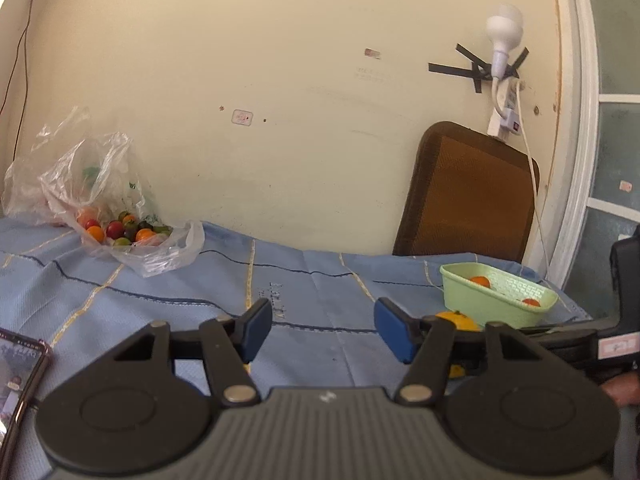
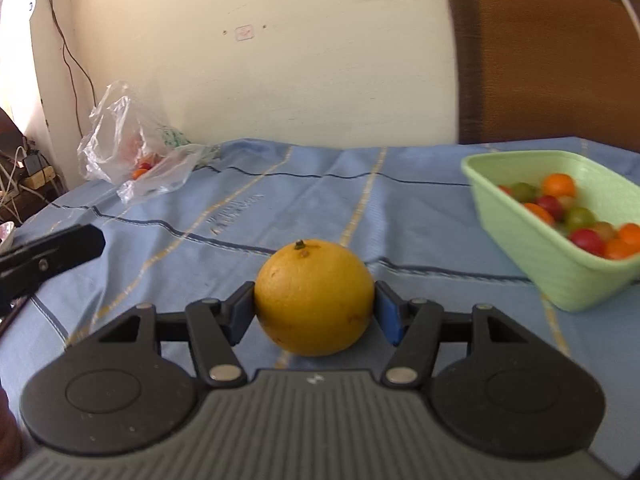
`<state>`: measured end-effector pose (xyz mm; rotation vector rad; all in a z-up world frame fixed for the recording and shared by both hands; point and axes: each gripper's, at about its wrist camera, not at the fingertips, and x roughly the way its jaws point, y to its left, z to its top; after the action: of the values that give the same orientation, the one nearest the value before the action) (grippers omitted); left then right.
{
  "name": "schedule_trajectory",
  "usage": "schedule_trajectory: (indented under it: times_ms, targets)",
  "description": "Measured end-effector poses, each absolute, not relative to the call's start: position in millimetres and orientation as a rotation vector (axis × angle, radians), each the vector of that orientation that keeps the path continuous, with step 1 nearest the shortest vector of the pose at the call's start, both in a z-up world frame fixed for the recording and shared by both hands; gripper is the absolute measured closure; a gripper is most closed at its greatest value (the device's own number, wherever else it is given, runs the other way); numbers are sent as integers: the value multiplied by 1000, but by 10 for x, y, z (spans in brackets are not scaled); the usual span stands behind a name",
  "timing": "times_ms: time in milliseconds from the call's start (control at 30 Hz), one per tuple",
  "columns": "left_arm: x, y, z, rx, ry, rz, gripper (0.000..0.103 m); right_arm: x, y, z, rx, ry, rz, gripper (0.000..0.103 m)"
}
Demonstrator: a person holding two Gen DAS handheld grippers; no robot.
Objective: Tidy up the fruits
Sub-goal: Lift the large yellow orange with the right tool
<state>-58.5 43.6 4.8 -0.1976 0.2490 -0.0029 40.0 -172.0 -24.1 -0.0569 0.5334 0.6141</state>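
Observation:
My right gripper (image 2: 315, 312) is shut on a yellow-orange orange (image 2: 315, 297), both blue pads against its sides, low over the blue tablecloth; the orange also shows in the left wrist view (image 1: 458, 319). My left gripper (image 1: 322, 328) is open and empty above the cloth. A light green basket (image 2: 560, 264) with several small red, orange and green fruits stands to the right; it also shows in the left wrist view (image 1: 496, 296). A clear plastic bag (image 1: 100, 204) with several small fruits lies at the far left by the wall, also in the right wrist view (image 2: 136, 152).
A blue tablecloth (image 1: 312, 280) covers the table. A brown chair back (image 1: 468, 196) leans on the wall behind the basket. A phone (image 1: 20, 376) lies at the near left. A lamp and cables (image 1: 502, 64) hang on the wall.

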Motion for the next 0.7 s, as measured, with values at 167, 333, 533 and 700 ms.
schedule_trajectory:
  times_ms: [167,333,533,700]
  targets:
    - [-568,331,54,-141,262,-1,45,267,-1932,-281,-50,518,615,38]
    - [-544,340,49,-146,277,10,45,292,-1901,-293,-56,523,616,37]
    - [-535,323,45,-133,281,14,42,315,-1940,-311,-16,550,629,36]
    - [-531,323,45,-133,282,16,42,308,-1923,-315,-10,555,629,36]
